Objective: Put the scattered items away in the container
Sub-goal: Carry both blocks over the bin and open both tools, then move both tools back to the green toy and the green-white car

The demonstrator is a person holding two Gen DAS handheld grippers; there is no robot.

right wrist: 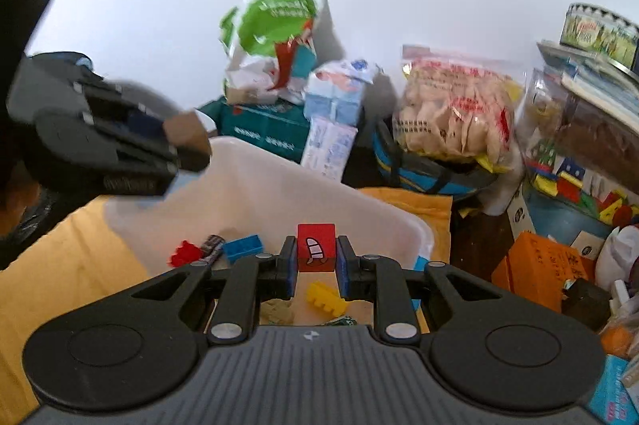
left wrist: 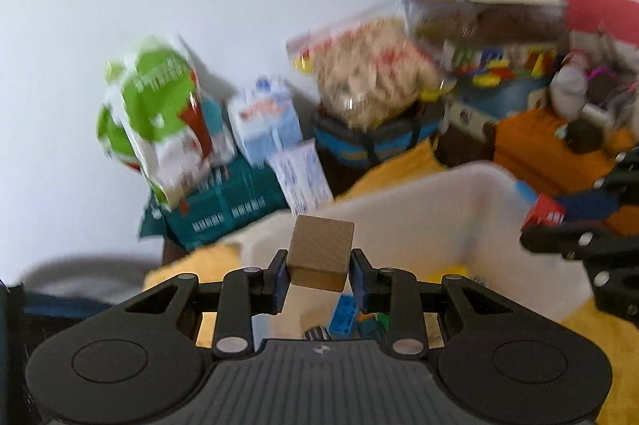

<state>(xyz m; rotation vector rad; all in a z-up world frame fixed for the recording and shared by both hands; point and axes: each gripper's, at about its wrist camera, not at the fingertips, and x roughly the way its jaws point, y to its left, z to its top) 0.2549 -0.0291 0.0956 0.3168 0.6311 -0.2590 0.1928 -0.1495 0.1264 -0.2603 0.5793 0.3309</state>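
Left gripper [left wrist: 319,271] clamps a tan cube [left wrist: 320,252]; right gripper [right wrist: 316,265] clamps a red cube [right wrist: 316,247]. Both hang over the white bin [right wrist: 279,185] (toys inside). Next, likely: open jaws, drop both.

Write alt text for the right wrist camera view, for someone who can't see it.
The right tongs grip a red block above a white plastic bin holding a blue brick and a yellow brick. At left, the left tongs hold a brown block over the bin's rim; snack bags clutter the background.
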